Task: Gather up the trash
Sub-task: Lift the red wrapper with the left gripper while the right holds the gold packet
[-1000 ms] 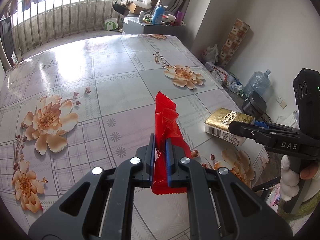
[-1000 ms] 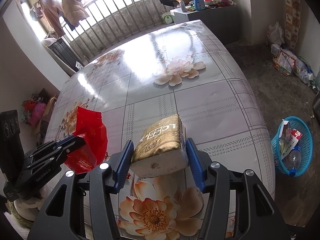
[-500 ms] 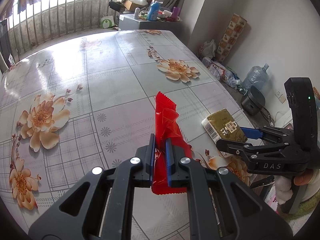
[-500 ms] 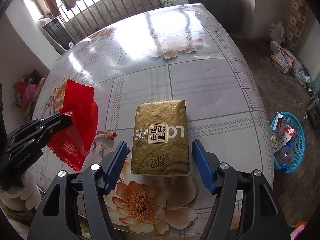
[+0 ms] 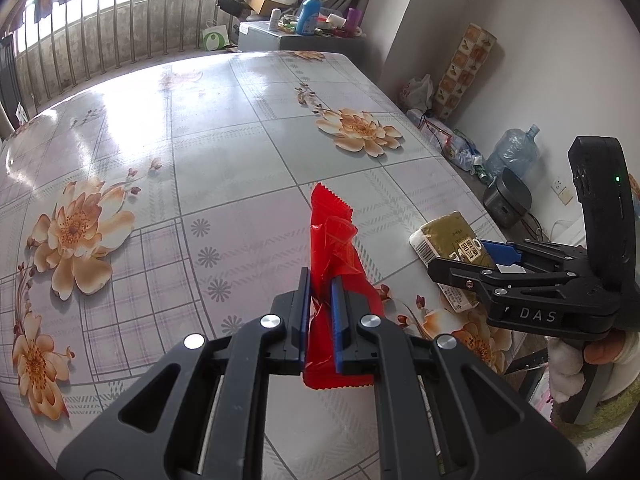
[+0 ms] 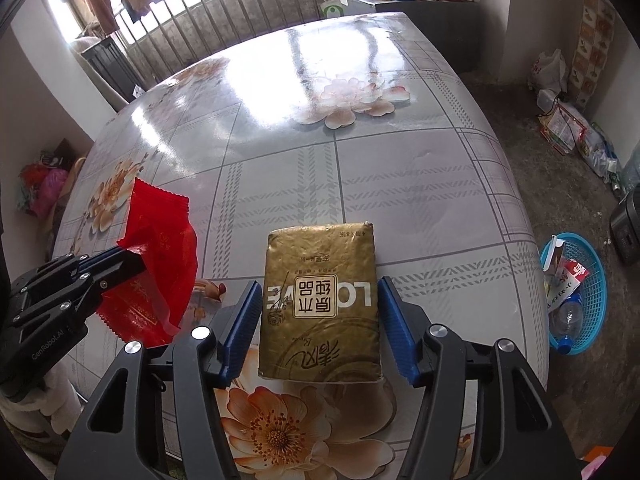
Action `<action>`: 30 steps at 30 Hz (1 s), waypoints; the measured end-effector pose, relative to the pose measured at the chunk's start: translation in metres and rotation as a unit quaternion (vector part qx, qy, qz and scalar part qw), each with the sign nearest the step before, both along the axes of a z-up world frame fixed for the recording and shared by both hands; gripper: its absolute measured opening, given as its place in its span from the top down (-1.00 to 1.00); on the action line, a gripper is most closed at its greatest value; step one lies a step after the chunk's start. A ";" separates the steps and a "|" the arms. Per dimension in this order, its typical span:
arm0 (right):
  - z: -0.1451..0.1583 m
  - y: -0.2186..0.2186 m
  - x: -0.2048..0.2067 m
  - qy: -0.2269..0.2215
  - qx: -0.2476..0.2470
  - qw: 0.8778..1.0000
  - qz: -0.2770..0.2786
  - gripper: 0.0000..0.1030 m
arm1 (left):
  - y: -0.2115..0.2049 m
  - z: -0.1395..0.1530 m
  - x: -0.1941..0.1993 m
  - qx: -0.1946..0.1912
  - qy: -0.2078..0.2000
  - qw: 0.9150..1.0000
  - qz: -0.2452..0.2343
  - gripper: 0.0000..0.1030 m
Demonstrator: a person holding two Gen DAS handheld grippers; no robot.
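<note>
My left gripper (image 5: 320, 316) is shut on a red crinkled wrapper (image 5: 334, 240) and holds it above the floral table; the wrapper also shows in the right wrist view (image 6: 160, 256). A gold tissue pack (image 6: 320, 300) lies flat on the table near its front edge. My right gripper (image 6: 318, 320) is open, its blue pads on either side of the pack with a small gap each side. In the left wrist view the pack (image 5: 452, 248) lies partly under the right gripper (image 5: 480, 264).
A blue basket (image 6: 576, 292) with bottles and packets stands on the floor right of the table (image 6: 360, 152). Bags, a water jug (image 5: 514, 152) and a dark appliance (image 5: 508, 200) line the wall. A cluttered cabinet (image 5: 304, 36) stands beyond the table's far end.
My right gripper has let go of the gold pack, which now lies flat on the table between its open jaws. My left gripper still holds the red wrapper.
</note>
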State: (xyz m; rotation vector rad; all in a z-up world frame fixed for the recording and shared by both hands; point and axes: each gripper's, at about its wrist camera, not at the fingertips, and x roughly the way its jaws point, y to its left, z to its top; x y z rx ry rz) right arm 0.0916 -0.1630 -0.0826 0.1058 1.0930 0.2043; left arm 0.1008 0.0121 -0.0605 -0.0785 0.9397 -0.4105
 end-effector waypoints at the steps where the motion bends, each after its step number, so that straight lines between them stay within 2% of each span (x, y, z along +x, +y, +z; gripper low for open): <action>1: 0.000 0.000 0.000 0.000 -0.001 1.000 -0.001 -0.05 | 0.000 0.000 0.000 0.000 0.000 1.000 0.000 0.85; 14: 0.008 -0.010 -0.003 -0.011 0.013 1.000 -0.015 -0.01 | -0.001 0.000 -0.005 0.001 -0.009 1.000 0.001 0.85; 30: 0.024 -0.023 -0.013 -0.037 0.025 0.999 -0.022 -0.01 | -0.005 0.019 -0.021 0.010 -0.033 0.999 -0.003 0.85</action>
